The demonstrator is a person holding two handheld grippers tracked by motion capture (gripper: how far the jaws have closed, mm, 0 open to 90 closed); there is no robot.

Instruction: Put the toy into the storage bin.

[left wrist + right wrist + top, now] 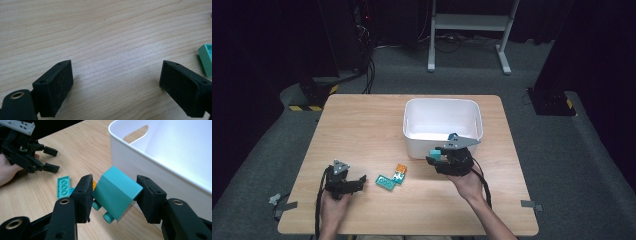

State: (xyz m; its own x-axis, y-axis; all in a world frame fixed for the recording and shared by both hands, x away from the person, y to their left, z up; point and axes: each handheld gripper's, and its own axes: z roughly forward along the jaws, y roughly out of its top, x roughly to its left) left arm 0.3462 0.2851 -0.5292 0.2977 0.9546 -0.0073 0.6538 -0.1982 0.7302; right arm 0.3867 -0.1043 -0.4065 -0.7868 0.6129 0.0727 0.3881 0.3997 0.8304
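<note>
Grey carpet floor (557, 165) around a light wooden table (362, 125), white metal stand (472, 22) behind, dark surroundings.

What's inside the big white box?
The white box looks empty: its bare white floor shows in the high view. The right gripper, holding a teal brick, covers a small part near the front wall.

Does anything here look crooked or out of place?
One thing: the teal block sits tilted between the right tool's pads, gripped corner-wise with its studs pointing down, beside the white bin. The flat teal piece and orange piece lie loose on the table. Nothing looks spilled or broken.
</note>
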